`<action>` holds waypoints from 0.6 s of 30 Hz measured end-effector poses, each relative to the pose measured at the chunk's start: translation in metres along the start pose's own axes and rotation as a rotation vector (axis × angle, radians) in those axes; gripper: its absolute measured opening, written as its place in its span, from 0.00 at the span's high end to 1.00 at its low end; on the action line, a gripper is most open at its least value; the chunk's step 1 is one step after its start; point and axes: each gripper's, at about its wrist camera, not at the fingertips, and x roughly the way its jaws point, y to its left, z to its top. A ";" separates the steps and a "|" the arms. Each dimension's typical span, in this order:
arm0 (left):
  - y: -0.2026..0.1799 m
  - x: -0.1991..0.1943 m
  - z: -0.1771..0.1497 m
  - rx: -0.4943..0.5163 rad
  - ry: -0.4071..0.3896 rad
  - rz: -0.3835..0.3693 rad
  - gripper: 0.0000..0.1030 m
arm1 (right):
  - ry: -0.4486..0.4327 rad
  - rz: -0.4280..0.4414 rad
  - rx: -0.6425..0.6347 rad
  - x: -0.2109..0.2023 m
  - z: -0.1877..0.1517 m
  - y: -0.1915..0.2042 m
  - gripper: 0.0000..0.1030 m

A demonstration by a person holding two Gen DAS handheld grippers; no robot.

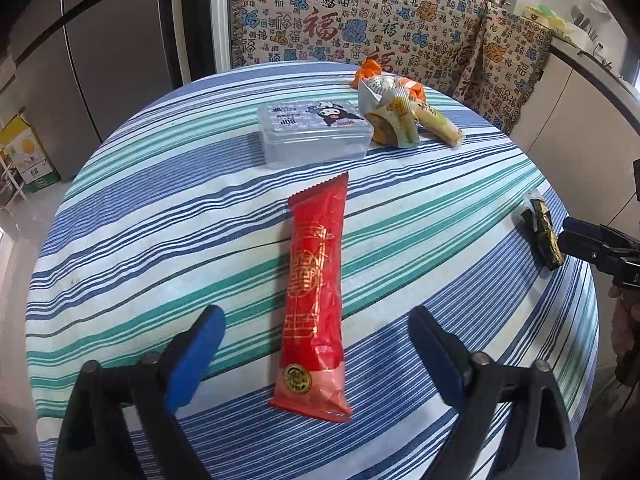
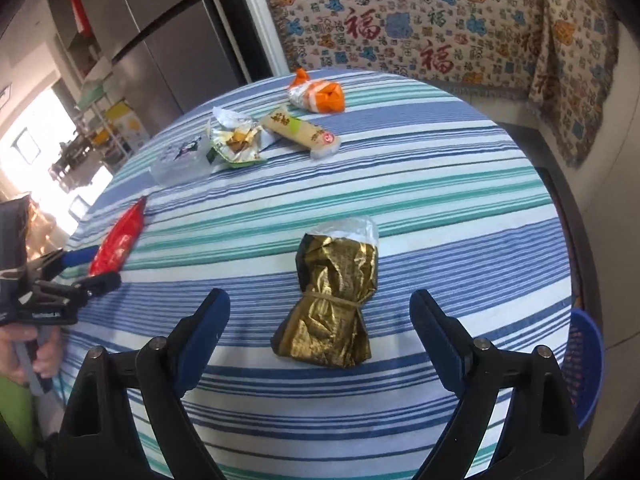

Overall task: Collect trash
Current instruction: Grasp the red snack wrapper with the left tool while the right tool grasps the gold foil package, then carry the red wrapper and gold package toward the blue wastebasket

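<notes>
A long red wrapper lies on the striped round table, its near end between the fingers of my open left gripper, which hovers just above it. A crumpled gold wrapper tied with a band lies just ahead of my open right gripper. The gold wrapper also shows at the right edge of the left wrist view. The red wrapper shows at the left of the right wrist view, with the left gripper at its end.
A clear lidded box stands at the table's far side. Beside it lie a green-white wrapper, a beige snack packet and an orange wrapper. A blue basket sits below the table's right edge. A patterned sofa cover is behind.
</notes>
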 end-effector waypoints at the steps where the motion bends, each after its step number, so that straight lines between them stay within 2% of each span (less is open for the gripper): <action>1: -0.002 0.002 0.000 0.000 0.018 -0.009 0.22 | 0.026 -0.009 -0.013 0.006 0.001 0.002 0.21; 2: -0.005 0.003 0.000 0.004 0.024 -0.009 0.28 | 0.063 -0.026 -0.024 0.013 0.002 0.004 0.51; 3: -0.008 0.002 0.000 0.016 0.021 0.003 0.49 | 0.083 -0.034 -0.029 0.017 0.002 0.004 0.63; 5: -0.012 0.000 0.000 0.031 0.017 0.022 0.81 | 0.073 -0.040 -0.042 0.009 0.000 0.004 0.65; 8: -0.010 -0.008 -0.005 -0.026 -0.007 -0.035 0.83 | 0.025 -0.029 -0.073 -0.009 -0.002 0.008 0.66; 13: -0.029 -0.020 -0.008 -0.053 -0.061 -0.065 0.85 | -0.005 -0.013 -0.103 -0.021 -0.010 0.009 0.66; 18: -0.049 -0.025 -0.011 -0.052 -0.082 -0.076 0.85 | -0.020 -0.001 -0.108 -0.028 -0.016 0.008 0.65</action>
